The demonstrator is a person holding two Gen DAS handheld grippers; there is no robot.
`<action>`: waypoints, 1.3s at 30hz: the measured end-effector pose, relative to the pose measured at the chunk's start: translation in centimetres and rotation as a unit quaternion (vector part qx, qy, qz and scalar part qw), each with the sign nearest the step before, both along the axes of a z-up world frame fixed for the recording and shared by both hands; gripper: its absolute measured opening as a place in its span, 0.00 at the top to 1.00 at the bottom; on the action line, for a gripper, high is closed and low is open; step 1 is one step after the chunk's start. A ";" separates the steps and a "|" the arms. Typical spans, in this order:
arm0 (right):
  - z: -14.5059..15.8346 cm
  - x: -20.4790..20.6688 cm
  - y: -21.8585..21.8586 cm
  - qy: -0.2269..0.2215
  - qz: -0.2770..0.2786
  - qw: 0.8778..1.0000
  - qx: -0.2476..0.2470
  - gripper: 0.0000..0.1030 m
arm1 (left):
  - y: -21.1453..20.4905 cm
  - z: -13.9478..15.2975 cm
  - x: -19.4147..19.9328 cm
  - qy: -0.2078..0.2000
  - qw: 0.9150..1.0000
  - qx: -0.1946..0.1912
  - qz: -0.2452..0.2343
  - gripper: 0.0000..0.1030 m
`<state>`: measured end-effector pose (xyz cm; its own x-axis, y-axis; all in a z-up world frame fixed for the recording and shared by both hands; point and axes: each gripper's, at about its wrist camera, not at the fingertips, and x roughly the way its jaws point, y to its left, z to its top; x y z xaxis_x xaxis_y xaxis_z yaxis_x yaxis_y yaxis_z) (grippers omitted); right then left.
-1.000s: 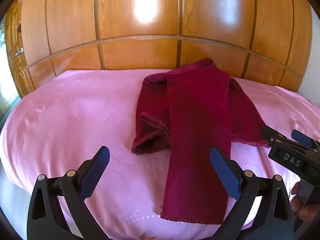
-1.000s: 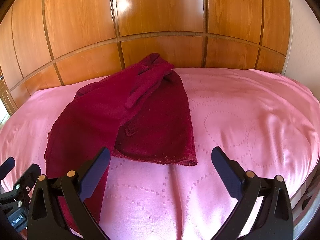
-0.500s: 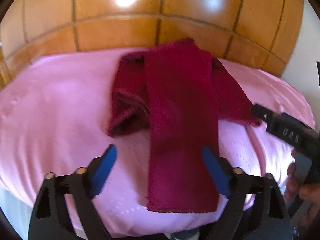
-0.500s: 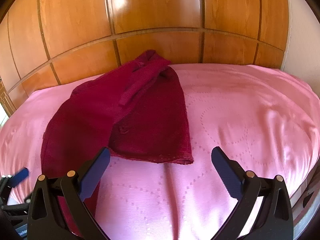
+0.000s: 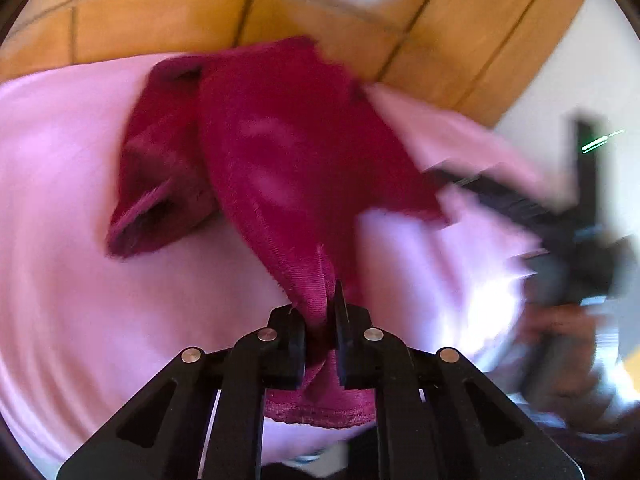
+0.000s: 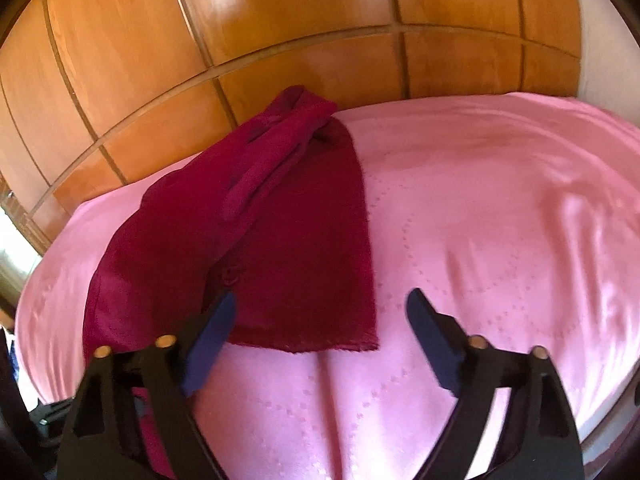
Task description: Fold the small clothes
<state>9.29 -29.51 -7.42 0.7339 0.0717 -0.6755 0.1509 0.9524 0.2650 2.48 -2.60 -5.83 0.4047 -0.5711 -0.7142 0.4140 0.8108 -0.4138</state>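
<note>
A dark red garment (image 5: 280, 152) lies on the pink bedspread (image 5: 60, 200), one long strip reaching toward the near edge. My left gripper (image 5: 320, 320) is shut on the near end of that strip, which bunches between the jaws with the hem hanging below. In the right wrist view the same garment (image 6: 280, 220) lies at left of centre. My right gripper (image 6: 320, 340) is open and empty, just above the garment's near right hem. The right gripper shows blurred in the left wrist view (image 5: 560, 224).
A wooden panelled headboard (image 6: 280, 20) runs along the far side of the bed. The bedspread (image 6: 500, 220) stretches wide to the right of the garment. A white wall (image 5: 560, 80) stands at the right.
My left gripper has moved forward and closed on the near end of the garment's long strip. My right gripper has moved closer to the garment's near right hem and stays open.
</note>
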 end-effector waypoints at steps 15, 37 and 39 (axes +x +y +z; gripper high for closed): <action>-1.9 7.7 4.0 0.064 0.099 0.986 0.119 0.47 | 20.8 10.0 16.0 -0.060 0.930 -0.205 0.301 0.91; 7.3 7.8 -7.2 -0.055 -0.041 0.983 -0.169 0.94 | 14.6 -1.3 11.2 0.095 0.970 -0.116 0.192 0.48; 6.8 9.6 -10.4 -0.029 -0.079 0.977 -0.194 0.94 | 13.4 -2.9 11.9 0.106 0.971 -0.113 0.182 0.48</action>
